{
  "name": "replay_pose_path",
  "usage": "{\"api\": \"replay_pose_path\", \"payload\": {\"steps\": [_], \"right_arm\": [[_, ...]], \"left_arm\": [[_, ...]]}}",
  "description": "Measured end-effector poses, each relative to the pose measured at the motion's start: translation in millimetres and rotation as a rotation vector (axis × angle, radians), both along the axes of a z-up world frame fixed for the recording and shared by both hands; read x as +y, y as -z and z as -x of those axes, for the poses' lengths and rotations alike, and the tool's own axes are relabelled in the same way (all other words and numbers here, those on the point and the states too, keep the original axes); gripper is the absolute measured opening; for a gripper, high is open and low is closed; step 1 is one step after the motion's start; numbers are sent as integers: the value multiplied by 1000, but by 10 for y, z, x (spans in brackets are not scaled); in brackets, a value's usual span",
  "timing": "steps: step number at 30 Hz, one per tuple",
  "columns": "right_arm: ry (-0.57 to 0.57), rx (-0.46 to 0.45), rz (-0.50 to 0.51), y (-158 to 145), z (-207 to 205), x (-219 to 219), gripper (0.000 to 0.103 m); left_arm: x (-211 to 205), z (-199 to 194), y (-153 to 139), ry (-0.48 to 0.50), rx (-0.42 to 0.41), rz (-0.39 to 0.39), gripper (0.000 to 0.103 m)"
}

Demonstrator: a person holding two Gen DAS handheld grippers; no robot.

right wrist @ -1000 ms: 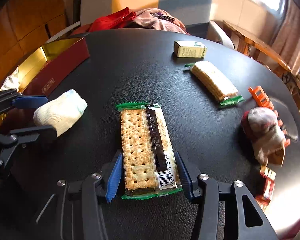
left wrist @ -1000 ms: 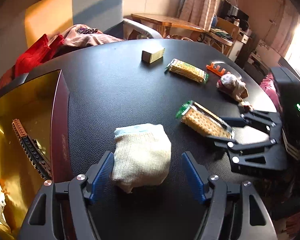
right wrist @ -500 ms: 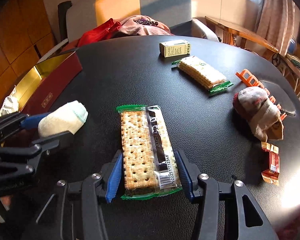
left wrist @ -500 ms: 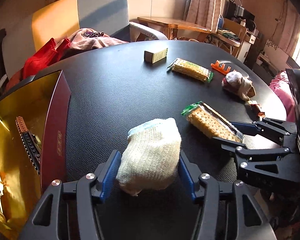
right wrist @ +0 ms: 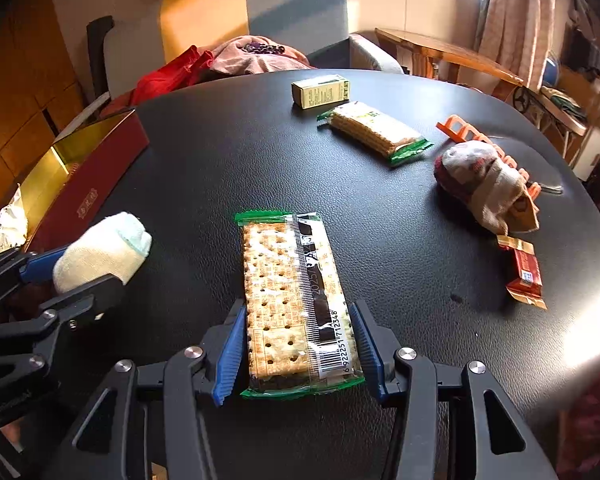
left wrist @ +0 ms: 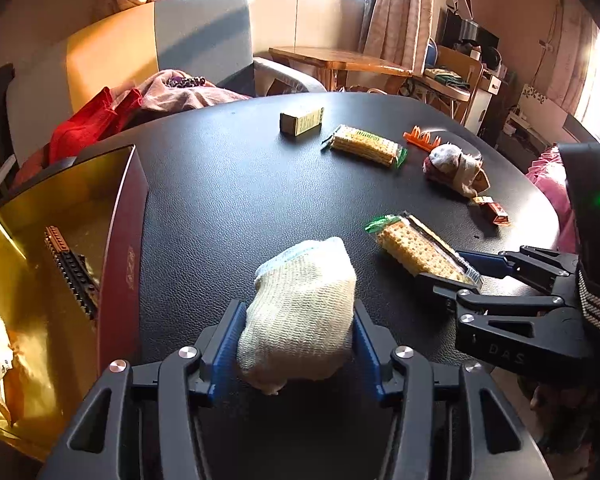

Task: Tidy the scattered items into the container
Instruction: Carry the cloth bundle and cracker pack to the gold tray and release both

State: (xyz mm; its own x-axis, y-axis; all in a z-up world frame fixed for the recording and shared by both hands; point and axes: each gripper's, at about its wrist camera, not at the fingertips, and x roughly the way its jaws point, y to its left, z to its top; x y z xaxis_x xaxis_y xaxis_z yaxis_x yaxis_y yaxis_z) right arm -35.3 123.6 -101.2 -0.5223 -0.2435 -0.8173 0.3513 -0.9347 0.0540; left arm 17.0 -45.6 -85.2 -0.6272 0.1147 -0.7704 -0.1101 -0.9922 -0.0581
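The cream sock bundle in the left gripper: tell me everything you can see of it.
The cream sock bundle is a rolled, knitted wad, off-white with a pale blue-green cuff edge at its far end. It looks soft and ribbed. The left gripper is closed on its near half, both blue pads pressing its sides, and the far end sticks out forward. It is over the black table, just right of the red-walled gold box. Whether it is lifted clear is unclear.

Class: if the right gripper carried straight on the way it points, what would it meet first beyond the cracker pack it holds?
Probably the second cracker pack, slightly right of the line; the small box lies just behind. Depth is uncertain.
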Motion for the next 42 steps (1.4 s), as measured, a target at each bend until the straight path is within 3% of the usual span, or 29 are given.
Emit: {"api": "replay_pose_path", "payload": {"steps": [9, 16, 30, 42], "right_arm": [[-1, 78, 7, -312, -118, -159, 49], [-95, 137, 70, -647, -186, -564, 49], [-352, 186, 115, -902, -356, -1731, 49], [-431, 57, 135, -684, -145, -2424, 49]], "left_arm": [[-187, -175, -345, -43, 92, -43, 52], [-612, -371, -595, -164, 162, -30, 53], [-1679, -571, -543, -457, 160, -17, 53], [-2064, -483, -366, -528, 121, 26, 52]]}}
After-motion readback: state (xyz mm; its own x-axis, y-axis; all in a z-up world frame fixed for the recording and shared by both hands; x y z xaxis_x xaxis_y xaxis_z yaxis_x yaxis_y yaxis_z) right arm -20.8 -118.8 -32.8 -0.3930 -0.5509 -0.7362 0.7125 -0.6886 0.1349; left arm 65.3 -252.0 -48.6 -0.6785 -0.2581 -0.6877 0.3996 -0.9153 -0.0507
